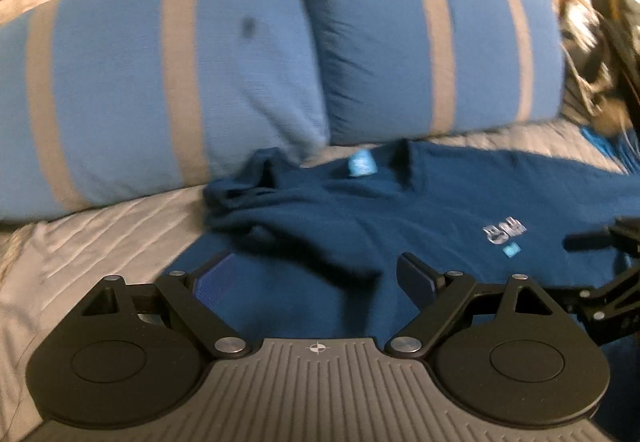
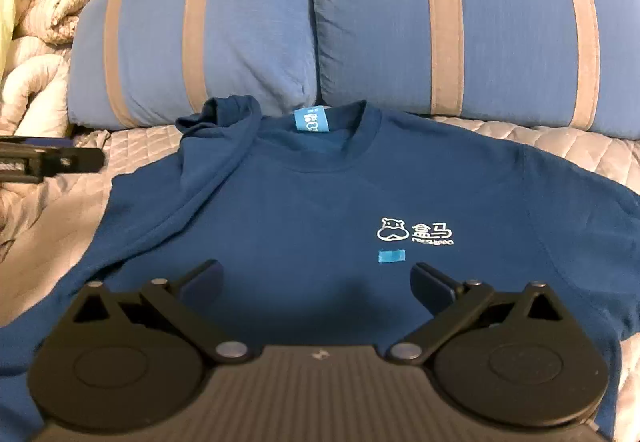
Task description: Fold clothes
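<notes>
Folding this navy sweatshirt (image 2: 304,210) well starts with the left sleeve (image 2: 216,118), which lies bunched and doubled over near the collar, just in front of the two blue striped pillows (image 2: 256,26). My judgement is that it should be drawn out flat before any crease is made, with a pinch on its cuff edge rather than on the thick pile (a grab in the bulk would likely drag the body cloth along). The garment lies chest up on the grey quilted bedspread (image 2: 540,142), collar at the far side, white logo (image 2: 416,234) right of centre, hem toward the near edge.

The left gripper (image 1: 320,278) hangs low over the left part of the sweatshirt, aimed at the crumpled sleeve, fingers spread wide with nothing between them. The right gripper (image 2: 316,282) hovers over the middle of the chest, just near of the logo, pointing toward the collar, likewise released and empty. A folded quilt (image 2: 48,2) sits far left.
</notes>
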A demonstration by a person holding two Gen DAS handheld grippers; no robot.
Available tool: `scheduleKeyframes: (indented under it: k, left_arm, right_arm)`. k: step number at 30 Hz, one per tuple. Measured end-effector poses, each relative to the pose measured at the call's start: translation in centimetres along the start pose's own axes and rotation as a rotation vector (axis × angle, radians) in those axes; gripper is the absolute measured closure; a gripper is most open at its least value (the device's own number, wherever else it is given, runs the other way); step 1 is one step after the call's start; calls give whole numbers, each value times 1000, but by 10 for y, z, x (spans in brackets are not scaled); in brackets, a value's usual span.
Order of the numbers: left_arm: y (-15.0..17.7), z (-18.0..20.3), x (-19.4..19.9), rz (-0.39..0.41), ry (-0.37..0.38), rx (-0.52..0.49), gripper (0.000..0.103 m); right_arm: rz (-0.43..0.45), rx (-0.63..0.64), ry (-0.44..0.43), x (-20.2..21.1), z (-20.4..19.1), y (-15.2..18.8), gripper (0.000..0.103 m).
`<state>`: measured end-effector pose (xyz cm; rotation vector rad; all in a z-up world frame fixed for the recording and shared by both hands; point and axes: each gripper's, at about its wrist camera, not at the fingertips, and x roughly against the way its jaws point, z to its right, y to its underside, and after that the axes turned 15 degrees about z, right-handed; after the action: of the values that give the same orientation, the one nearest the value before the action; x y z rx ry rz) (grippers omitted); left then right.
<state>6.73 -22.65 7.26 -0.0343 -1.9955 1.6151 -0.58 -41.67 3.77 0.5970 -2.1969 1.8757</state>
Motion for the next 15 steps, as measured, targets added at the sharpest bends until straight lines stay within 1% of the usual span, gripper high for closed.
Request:
scheduleKeyframes:
  k: [2,4,6,7,8,9,10,11,12,13,15]
  left_arm:
    - [6,11,-11,-21,30,-32,16]
    - [13,20,-21,-50,49,-61,22]
    - [19,29,-31,-79,68,-91,45]
    - [22,33,-36,-94,77,-106,50]
    - [26,37,-41,-110,84,-120,63]
    - [28,38,-43,-133,83,-131,83]
    - [29,38,-43,-155,89,-133,87]
    - [28,36,-39,-161,94,-124,87]
    - [27,33,-33,-152,93,-112,91]
    - [25,30,-26,-143,82,-107,92]
    - [20,23,-10,-121,36,-112,93]
  right_arm:
    - [6,-1,-8,0,1,-1,0]
    - [8,3,-12,-1,0,-2,0]
    - [5,14,-17,-1,-1,-2,0]
    - [5,19,-20,-1,-1,-2,0]
    - [4,24,-24,0,-1,-2,0]
    - [4,25,-25,0,-1,-1,0]
    - [3,25,-25,-1,-1,-1,0]
    - [-3,27,-24,-2,-1,-1,0]
    - [-9,28,-23,-3,-1,0,0]
    - [-16,29,-18,-4,-1,1,0]
    - [-27,28,-15,-6,0,2,0]
